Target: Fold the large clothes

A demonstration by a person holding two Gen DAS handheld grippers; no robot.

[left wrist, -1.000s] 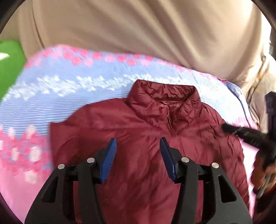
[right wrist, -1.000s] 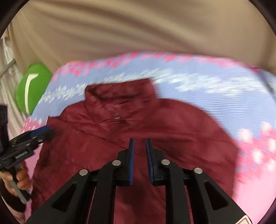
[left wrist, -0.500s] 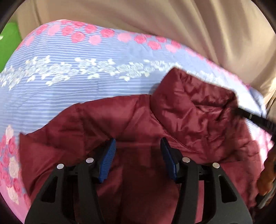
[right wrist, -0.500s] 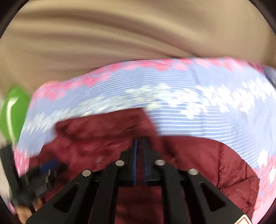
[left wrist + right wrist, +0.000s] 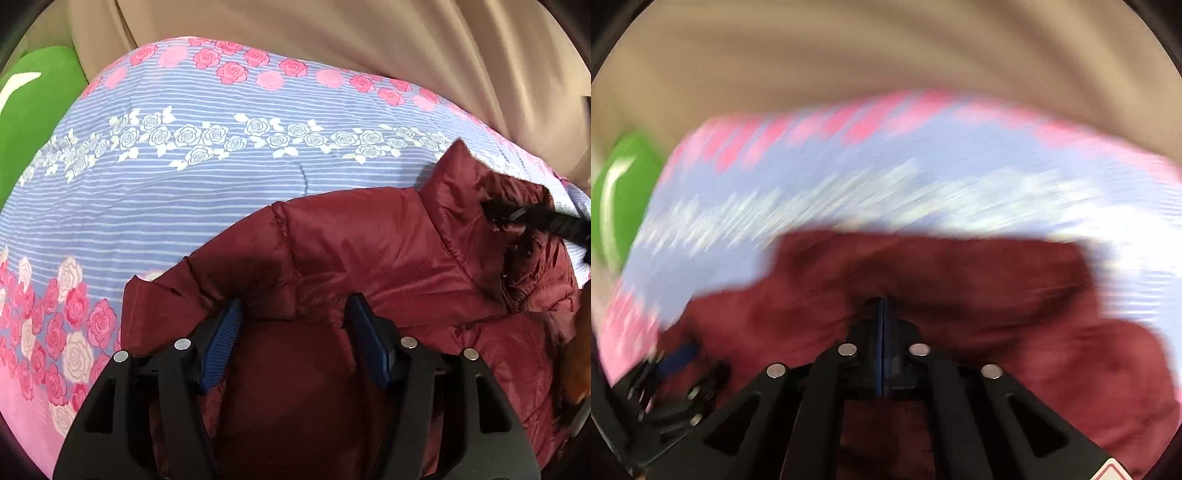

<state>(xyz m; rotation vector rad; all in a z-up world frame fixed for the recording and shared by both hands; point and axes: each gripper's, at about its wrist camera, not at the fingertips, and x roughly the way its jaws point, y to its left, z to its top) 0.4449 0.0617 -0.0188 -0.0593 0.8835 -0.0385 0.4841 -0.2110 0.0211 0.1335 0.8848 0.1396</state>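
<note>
A maroon puffer jacket (image 5: 369,251) lies front up on a floral bedspread (image 5: 221,192). My left gripper (image 5: 295,301) hovers over the jacket's shoulder and sleeve. Its jaws are opening, with fabric below the gap and the blue pads (image 5: 225,332) not pressing on it. At the right of the left wrist view, my right gripper (image 5: 495,214) is pinched on the raised collar. The right wrist view is blurred: the right gripper (image 5: 884,301) has its pads together at the jacket (image 5: 997,295), and the left gripper (image 5: 676,358) shows at the lower left.
The blue, pink and white bedspread (image 5: 886,177) spreads out beyond the jacket to the left. A green object (image 5: 33,122) lies past its far left corner. Beige cloth (image 5: 369,44) hangs behind the bed. A hand (image 5: 580,369) shows at the right edge.
My left gripper has sunk and shifted left toward the shoulder, so the collar now sits at the right. The right gripper's jaws went from slightly apart to shut at the collar.
</note>
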